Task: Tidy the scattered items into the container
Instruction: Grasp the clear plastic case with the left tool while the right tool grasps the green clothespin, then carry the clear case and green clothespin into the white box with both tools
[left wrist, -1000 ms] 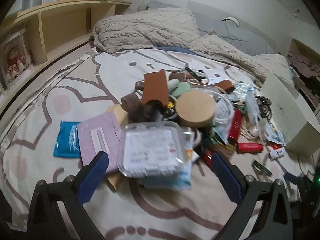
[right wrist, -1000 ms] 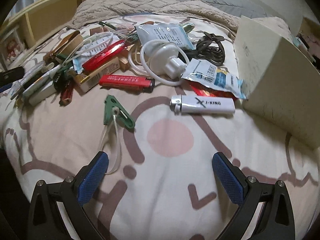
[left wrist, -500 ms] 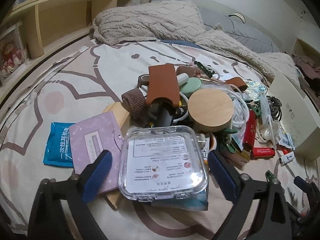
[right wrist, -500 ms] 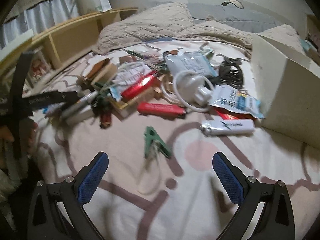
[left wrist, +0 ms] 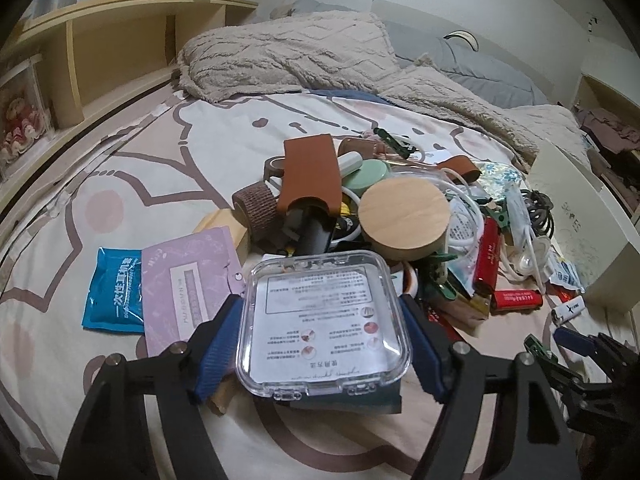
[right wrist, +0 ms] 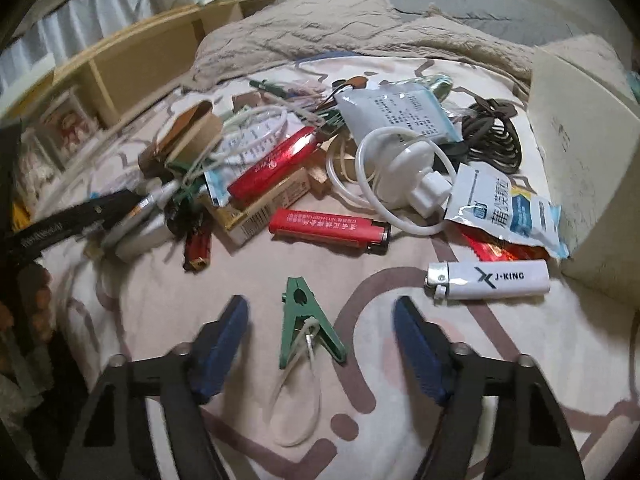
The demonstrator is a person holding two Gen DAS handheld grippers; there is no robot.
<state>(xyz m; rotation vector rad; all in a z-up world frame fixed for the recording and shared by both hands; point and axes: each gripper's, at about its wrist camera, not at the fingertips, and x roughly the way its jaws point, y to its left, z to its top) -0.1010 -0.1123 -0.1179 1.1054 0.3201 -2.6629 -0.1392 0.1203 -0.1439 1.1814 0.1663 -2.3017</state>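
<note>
In my left wrist view, at the far left of the frame a blue sachet (left wrist: 114, 288) lies flat on the patterned bed sheet (left wrist: 120, 168), with a pale purple packet (left wrist: 188, 288) overlapping its right edge. At lower centre, my left claw (left wrist: 322, 344) has just been closing around a clear plastic case (left wrist: 322, 316) with a printed label; its blue pads (left wrist: 218, 344) sit right against the case's two sides, though I cannot tell if they press yet. Behind the case the pile rises: a brown leather sleeve (left wrist: 310, 176), then a round wooden lid (left wrist: 402, 216) to its right. At the right edge stands the white container box (left wrist: 580, 224). In my right wrist view, the heap fills the upper left and centre, with a red lighter (right wrist: 328, 228) lying near the middle. At lower centre, my right claw (right wrist: 320, 344) has also just been closing and stands at middling width, its pads on either side of a green clothes peg (right wrist: 306, 320) without touching it; a loop of pale cord trails from the peg toward the bottom. Right of that lies a white lighter (right wrist: 488, 280), just beside the container box (right wrist: 580, 140) at the right edge.
</note>
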